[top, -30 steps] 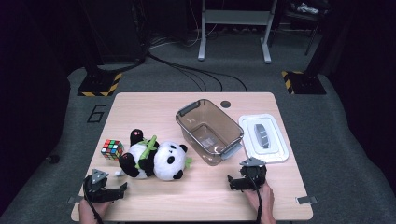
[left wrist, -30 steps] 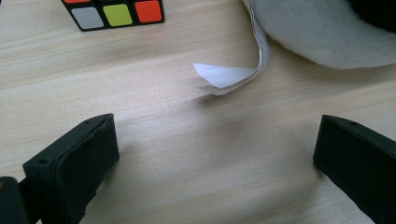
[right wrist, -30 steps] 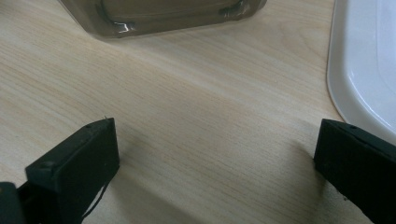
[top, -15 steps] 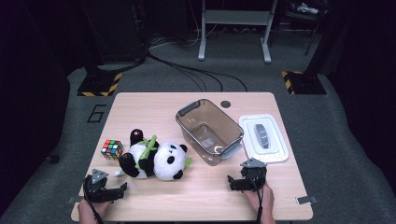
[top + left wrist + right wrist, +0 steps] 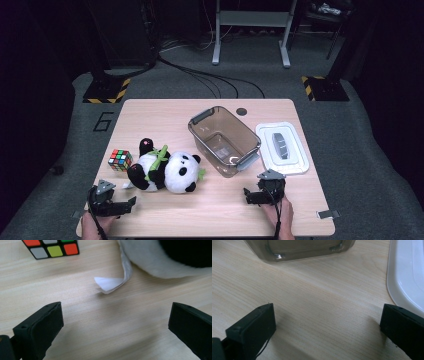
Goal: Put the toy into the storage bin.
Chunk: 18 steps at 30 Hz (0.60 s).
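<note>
1. While both hands rest at the table's [image 5: 150, 112] near edge, we see the left gripper [image 5: 111, 205] with jaws spread wide and empty.
2. Our right gripper [image 5: 262, 192] is released too — nothing between its jaws.
3. The plush panda [image 5: 167, 170] lies on its side at about one o'clock from the left gripper, near it; its fabric tag [image 5: 110, 284] shows just ahead of the jaws.
4. Its long axis runs roughly nine to three across the table, head toward the clear bin [image 5: 225, 140].
5. We judge the left gripper the nearer one for a grasp.
6. A Rubik's cube [image 5: 120, 159] sits at twelve o'clock from that gripper; the white lid [image 5: 282, 147] lies beside the bin.
</note>
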Motion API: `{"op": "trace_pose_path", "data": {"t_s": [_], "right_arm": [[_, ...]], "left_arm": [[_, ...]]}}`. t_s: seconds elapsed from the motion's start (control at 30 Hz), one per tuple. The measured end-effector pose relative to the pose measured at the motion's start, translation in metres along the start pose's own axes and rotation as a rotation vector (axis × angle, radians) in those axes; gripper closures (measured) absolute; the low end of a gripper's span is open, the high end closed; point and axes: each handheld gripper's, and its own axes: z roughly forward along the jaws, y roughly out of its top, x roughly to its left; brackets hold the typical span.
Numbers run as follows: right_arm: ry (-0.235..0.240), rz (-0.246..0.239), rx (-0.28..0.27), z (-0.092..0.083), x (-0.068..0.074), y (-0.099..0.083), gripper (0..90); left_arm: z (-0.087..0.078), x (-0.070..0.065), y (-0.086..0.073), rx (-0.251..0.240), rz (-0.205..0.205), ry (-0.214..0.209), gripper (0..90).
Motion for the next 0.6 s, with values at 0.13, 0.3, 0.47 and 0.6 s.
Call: {"op": "trace_pose_path", "data": {"t_s": [0.13, 0.3, 0.47, 0.6], "right_arm": [[0.0, 0.0, 0.0, 0.0, 0.0, 0.0, 0.0], [-0.001, 0.0, -0.001, 0.0, 0.0, 0.0, 0.0], [-0.001, 0.003, 0.0, 0.0, 0.0, 0.0, 0.0], [-0.001, 0.004, 0.0, 0.0, 0.001, 0.0, 0.0]], "left_arm": [[-0.009, -0.001, 0.005, 0.001, 0.002, -0.006, 0.0], [-0.024, -0.001, 0.016, -0.007, 0.012, -0.012, 0.0], [-0.042, -0.001, 0.031, -0.021, 0.029, -0.021, 0.0], [-0.054, -0.003, 0.044, -0.036, 0.05, -0.023, 0.0]]}}
